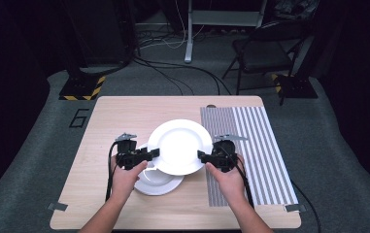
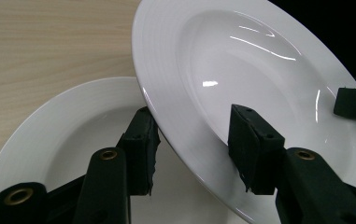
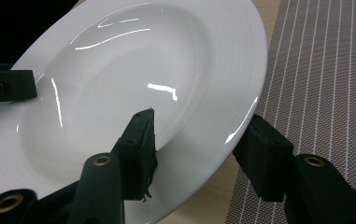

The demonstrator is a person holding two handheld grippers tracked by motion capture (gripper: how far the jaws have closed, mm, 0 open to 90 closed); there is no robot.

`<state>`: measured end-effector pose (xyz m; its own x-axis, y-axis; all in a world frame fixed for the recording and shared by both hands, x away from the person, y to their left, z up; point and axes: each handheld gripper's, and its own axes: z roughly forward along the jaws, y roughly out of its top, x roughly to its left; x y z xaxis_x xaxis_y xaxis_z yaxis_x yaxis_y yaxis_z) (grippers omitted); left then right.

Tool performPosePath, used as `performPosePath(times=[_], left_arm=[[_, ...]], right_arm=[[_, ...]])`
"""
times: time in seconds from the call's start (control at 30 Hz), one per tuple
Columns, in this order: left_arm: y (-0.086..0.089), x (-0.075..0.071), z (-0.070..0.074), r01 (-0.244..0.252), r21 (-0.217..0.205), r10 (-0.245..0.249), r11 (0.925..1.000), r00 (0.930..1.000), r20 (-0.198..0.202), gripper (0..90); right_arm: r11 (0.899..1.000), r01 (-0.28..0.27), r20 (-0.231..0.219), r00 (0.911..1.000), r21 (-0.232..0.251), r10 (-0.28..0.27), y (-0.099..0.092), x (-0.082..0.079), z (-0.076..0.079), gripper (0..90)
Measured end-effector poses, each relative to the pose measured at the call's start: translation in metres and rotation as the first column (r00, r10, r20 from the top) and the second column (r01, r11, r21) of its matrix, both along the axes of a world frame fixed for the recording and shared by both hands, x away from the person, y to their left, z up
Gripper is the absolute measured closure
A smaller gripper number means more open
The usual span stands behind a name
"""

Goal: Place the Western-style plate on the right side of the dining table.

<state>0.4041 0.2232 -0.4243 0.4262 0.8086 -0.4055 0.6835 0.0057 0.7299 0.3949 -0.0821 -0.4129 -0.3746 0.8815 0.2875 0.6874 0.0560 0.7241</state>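
Glossy white deep plate point(image 1: 179, 145) held tilted above a second white plate point(image 1: 157, 182).

The left gripper point(image 1: 149, 154) and the right gripper point(image 1: 203, 156) are both black and chunky. Each has a small grey plate with three corners on top. A black cable runs back from each one along the arm. Up close, the jaws are flat black bars with round brass-coloured rings set in them. The ends wear thick black pads point(image 2: 140, 156) with small holes and ragged, worn edges. The person's arms are bare, with no sleeves in the high view.
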Motion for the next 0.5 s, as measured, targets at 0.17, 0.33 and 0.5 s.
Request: performPosePath(times=[0.17,0.33,0.5], left_arm=[[-0.008,0.006,0.008,0.012,0.014,-0.013,0.9998,0.9998,0.016,53.6],[-0.019,0.012,0.011,0.022,0.031,-0.023,0.9993,0.9995,0.021,54.0],[-0.031,0.015,0.015,0.037,0.029,-0.038,0.9989,0.9990,0.025,54.1]], right_arm=[[1.000,0.007,0.001,1.0000,0.016,-0.007,-0.008,0.004,0.004,48.3],[1.000,0.024,0.005,0.9997,0.008,-0.024,-0.017,0.006,0.005,48.3],[0.999,0.043,0.009,0.9990,0.026,-0.043,-0.028,0.003,0.007,48.3]])
